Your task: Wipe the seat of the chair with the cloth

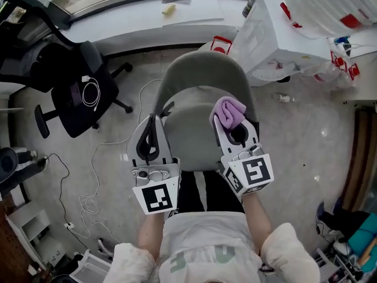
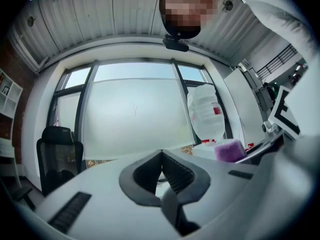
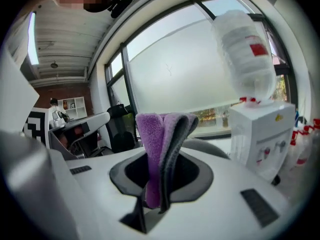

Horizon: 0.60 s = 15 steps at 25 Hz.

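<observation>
R hand-held gripper (image 1: 227, 124) pinching fuzzy purple cloth (image 1: 230, 108) | L hand-held gripper (image 1: 153, 120) pressed together | rounded grey seat (image 1: 193, 128)

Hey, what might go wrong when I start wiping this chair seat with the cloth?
The cloth is pinched in a narrow fold by the right gripper, so the gripper itself might scrape the seat. The left gripper is shut on nothing and not bracing the chair, which may shift.
</observation>
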Each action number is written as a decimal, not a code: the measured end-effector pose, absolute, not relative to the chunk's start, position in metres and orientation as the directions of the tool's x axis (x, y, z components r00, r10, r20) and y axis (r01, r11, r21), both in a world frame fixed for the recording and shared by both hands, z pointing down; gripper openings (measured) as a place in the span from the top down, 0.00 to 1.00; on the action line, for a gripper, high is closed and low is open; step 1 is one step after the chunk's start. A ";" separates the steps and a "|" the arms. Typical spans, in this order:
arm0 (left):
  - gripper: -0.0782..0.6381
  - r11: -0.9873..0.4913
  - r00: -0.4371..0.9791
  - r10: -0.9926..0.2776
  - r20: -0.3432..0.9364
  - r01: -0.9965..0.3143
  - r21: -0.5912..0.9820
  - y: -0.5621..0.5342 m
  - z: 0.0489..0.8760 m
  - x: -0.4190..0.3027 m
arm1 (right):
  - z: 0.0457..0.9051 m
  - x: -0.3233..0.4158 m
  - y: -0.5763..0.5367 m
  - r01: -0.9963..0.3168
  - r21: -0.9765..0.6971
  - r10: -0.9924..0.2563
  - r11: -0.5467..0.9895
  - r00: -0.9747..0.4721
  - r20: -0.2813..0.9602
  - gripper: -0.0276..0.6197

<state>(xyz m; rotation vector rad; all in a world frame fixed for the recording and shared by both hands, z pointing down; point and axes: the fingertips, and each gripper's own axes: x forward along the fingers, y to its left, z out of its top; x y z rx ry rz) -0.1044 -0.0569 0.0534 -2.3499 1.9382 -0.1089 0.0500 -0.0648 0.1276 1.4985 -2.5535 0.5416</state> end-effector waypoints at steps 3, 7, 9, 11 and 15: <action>0.87 -0.150 0.148 -0.989 0.020 -0.983 -0.110 -0.071 0.118 -0.126 | 0.201 0.016 -0.081 -0.804 -0.396 -0.754 0.444 -0.574 0.320 0.82; 0.87 -0.062 0.057 -0.995 0.077 -0.996 -0.071 -0.061 0.199 -0.157 | 0.312 -0.033 -0.077 -0.677 -0.653 -0.617 0.340 -0.684 0.389 0.82; 0.87 -0.038 0.032 -0.994 0.104 -0.998 -0.055 -0.054 0.232 -0.168 | 0.361 -0.052 -0.075 -0.660 -0.693 -0.552 0.290 -0.707 0.442 0.82; 0.87 -0.015 0.010 -0.991 0.133 -0.999 -0.040 -0.047 0.259 -0.177 | 0.405 -0.067 -0.070 -0.659 -0.711 -0.483 0.244 -0.719 0.500 0.82; 0.87 0.027 -0.030 -0.981 0.189 -0.999 -0.016 -0.030 0.300 -0.190 | 0.472 -0.096 -0.060 -0.660 -0.731 -0.329 0.174 -0.738 0.589 0.82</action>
